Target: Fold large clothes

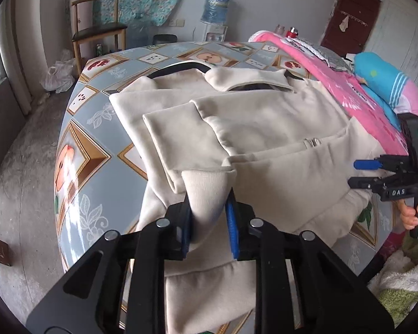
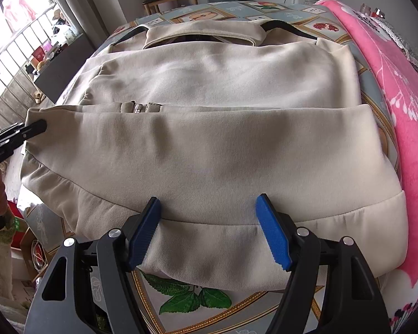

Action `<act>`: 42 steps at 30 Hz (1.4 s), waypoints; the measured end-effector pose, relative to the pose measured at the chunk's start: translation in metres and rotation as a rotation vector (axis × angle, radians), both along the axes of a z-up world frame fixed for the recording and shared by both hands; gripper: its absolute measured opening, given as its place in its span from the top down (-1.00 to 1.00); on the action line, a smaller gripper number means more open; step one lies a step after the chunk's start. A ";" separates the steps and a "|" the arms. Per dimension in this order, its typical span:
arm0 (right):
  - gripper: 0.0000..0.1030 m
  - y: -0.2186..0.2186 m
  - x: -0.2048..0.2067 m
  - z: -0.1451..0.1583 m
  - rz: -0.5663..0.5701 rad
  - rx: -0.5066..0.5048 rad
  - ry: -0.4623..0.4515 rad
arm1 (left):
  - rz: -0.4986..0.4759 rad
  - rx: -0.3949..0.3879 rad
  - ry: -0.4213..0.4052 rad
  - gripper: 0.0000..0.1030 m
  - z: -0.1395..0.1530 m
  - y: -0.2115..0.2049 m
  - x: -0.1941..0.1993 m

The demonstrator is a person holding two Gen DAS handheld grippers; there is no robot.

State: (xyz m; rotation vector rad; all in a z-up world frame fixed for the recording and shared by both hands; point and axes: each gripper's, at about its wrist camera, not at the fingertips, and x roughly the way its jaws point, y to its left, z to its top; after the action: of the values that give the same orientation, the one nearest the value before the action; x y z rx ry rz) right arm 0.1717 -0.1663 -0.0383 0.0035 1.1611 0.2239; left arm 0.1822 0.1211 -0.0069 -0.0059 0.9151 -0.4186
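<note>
Left gripper (image 1: pixel 209 208) first: I saw its jaws narrow, pinching the ribbed cuff (image 1: pixel 204 192) of the cream jacket's sleeve, fabric bunched tight between the blue pads (image 1: pixel 232 222). In my right wrist view the same gripper (image 2: pixel 39 126) poked in at the left edge with its tips on the jacket's left corner; the rest of it was cut off by the frame, and only part of the hand on its handle showed. The cream jacket (image 2: pixel 209 144) lay flat on the table (image 1: pixel 78 150), which had a patterned grey-blue cloth, collar (image 2: pixel 203 34) at the far end, hem toward me and draped over the near edge. One sleeve (image 1: pixel 175 136) was folded across the body. A black hanger (image 1: pixel 181 68) stuck out from under the collar, most of it hidden by cloth. A small metal fitting (image 2: pixel 138 108) sat mid-body; I couldn't make out what it was. Right gripper (image 2: pixel 209 228): jaws spread wide, pads on either side of the hem band (image 2: pixel 209 250). The left pad overlapped the fabric, but I couldn't tell whether it touched; nothing was clamped. From the left wrist view it (image 1: pixel 356 172) hung at the right edge, over the jacket's right side, fingers (image 1: pixel 365 164) apart, a hand (image 1: pixel 412 213) on the grip partly cut off. A pink blanket (image 2: pixel 390 105) lay along the right of the table, just beside the jacket. The wooden chair (image 1: pixel 97 27) and water jug (image 1: pixel 216 7) behind were well clear.
</note>
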 end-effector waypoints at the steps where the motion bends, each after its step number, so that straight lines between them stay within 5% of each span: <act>1: -0.35 -0.001 0.000 0.000 -0.001 0.000 -0.002 | 0.012 0.013 0.007 0.60 -0.002 -0.001 -0.001; 11: -0.35 -0.033 -0.009 0.023 -0.077 0.124 -0.066 | 0.166 0.216 -0.009 0.69 -0.006 -0.023 -0.007; 14: -0.35 -0.044 -0.009 0.023 -0.103 0.085 -0.070 | 0.197 0.269 0.009 0.69 -0.009 -0.032 -0.005; 16: -0.32 -0.055 -0.008 0.013 -0.135 0.042 -0.046 | 0.216 0.279 0.031 0.69 -0.012 -0.032 -0.003; 17: -0.16 -0.063 -0.008 0.010 -0.159 0.038 -0.033 | 0.223 0.280 0.038 0.69 -0.014 -0.033 0.000; 24: -0.07 -0.134 -0.001 0.034 -0.277 0.231 -0.098 | 0.240 0.278 0.060 0.69 -0.015 -0.031 0.001; 29: -0.07 -0.172 0.041 0.045 -0.261 0.418 -0.114 | 0.251 0.292 0.066 0.68 -0.016 -0.034 0.003; 33: -0.07 -0.183 0.095 0.034 -0.202 0.559 -0.046 | 0.261 0.293 0.076 0.68 -0.017 -0.035 0.005; 37: -0.07 -0.181 0.130 0.011 -0.199 0.504 0.052 | 0.274 0.284 0.084 0.68 -0.017 -0.034 0.007; 42: -0.07 -0.191 0.113 -0.001 -0.182 0.595 0.104 | 0.281 0.289 0.086 0.68 -0.018 -0.035 0.007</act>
State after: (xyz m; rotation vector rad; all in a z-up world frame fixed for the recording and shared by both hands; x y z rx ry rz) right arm 0.2851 -0.3574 -0.0396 0.6478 1.1534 0.4032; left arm 0.1892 0.0858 -0.0246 0.1115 1.0360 -0.0228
